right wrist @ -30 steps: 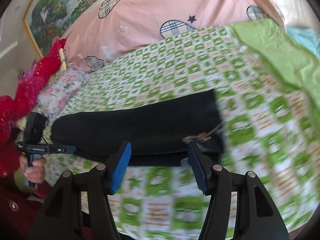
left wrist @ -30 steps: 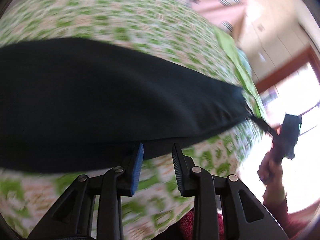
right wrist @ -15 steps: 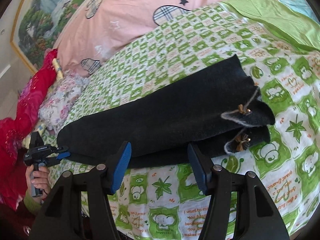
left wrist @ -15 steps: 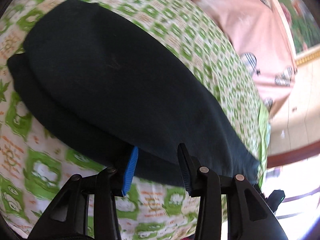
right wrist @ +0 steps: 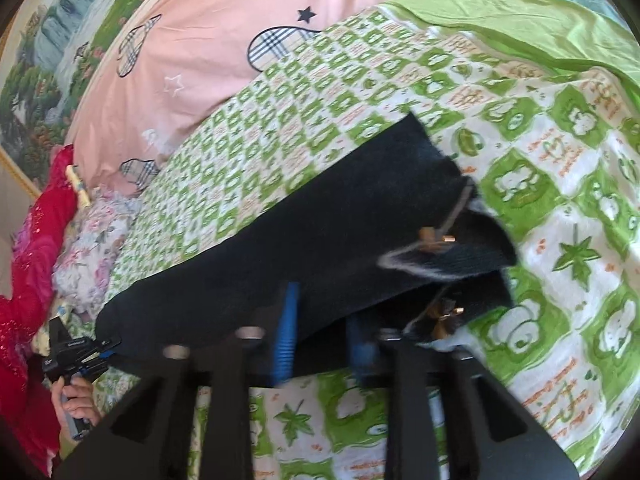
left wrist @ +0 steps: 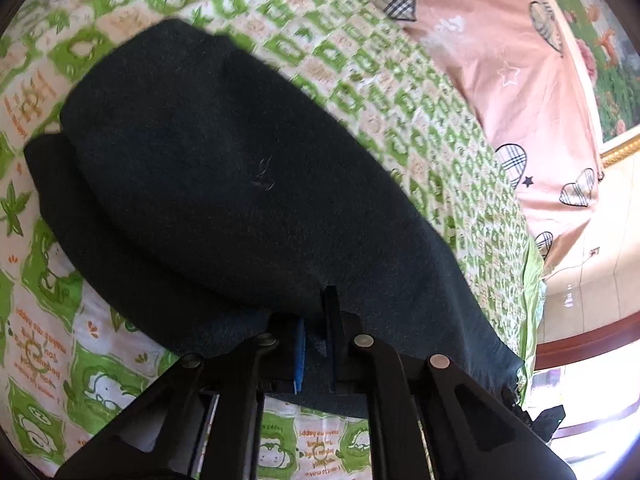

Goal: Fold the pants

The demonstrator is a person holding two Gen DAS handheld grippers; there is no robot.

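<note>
A: What was held in the left gripper (left wrist: pixel 316 332)?

B: The near long edge of the dark pants (left wrist: pixel 224 184) was seen pinched between its fingers, which were clamped shut on the cloth. The garment was laid on the green-patterned bedspread (left wrist: pixel 44 364), already doubled leg over leg, with the lower layer showing along the near edge.

A: And the right gripper (right wrist: pixel 320 332)?

B: It was likewise found clenched on the same near edge of the pants (right wrist: pixel 320 220), close to the cuff end, where small bow trims (right wrist: pixel 434 238) were visible. The picture there was blurred, so the depth of the bite could not be judged.

A: How was the long axis placed?

B: It was run crosswise in front of both tools, from the rounded end near the left gripper to the cuffs near the right one. Each end was thus covered by the nearer hand. One end would probably have to be carried along that axis over the other.

A: What lay beyond?

B: A pink quilt (right wrist: pixel 208 60) with plaid hearts was seen past the pants, and a framed landscape picture (right wrist: pixel 60 52) behind it.
</note>
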